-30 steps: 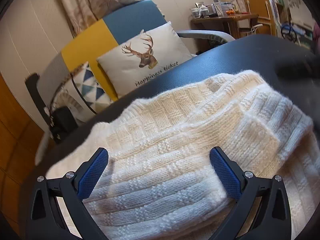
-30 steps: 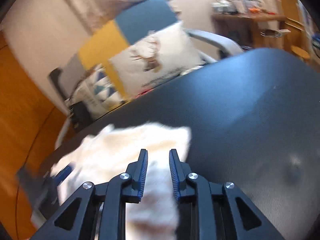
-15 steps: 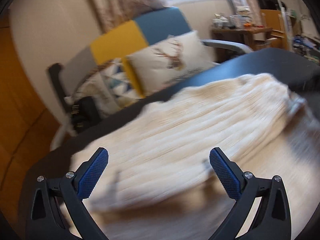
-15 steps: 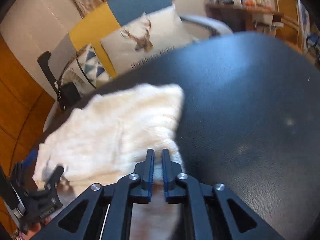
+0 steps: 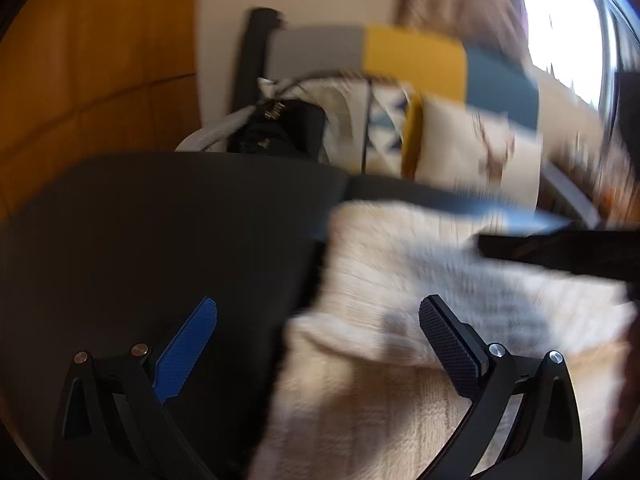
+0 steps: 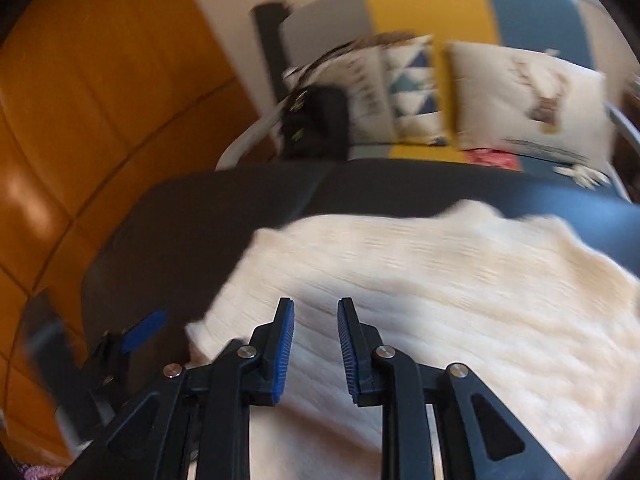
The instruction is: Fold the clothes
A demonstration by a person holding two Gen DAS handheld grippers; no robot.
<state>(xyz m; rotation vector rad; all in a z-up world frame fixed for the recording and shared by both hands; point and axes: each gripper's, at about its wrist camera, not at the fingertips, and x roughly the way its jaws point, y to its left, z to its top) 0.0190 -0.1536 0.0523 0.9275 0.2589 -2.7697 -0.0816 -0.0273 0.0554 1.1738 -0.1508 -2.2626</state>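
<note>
Both cameras have swung left since the earlier frames: wood-panelled wall now fills the left of each view, and the right gripper (image 6: 316,312) no longer has knit between its pads as it did half a second ago.

Right gripper: jaws narrow, small gap, nothing pinched; it hovers over the near part of the cream knit sweater (image 6: 440,280). Left gripper (image 5: 318,316): jaws wide apart, nothing held. Its right pad sits over the sweater's (image 5: 420,300) left edge, its left pad over bare dark table (image 5: 160,220). In the right wrist view the left gripper (image 6: 120,344) shows at lower left, beside the sweater's near-left corner.

Sweater lies flat on the table, a folded layer visible along its left side. Whether anything touches it is lost in motion blur.

Beyond the table: a grey/yellow/blue sofa (image 6: 424,4), a black bag (image 6: 316,124), a triangle-pattern cushion (image 6: 412,92), a deer cushion (image 6: 532,96). Bright window (image 5: 560,20) at far right in the left wrist view.
</note>
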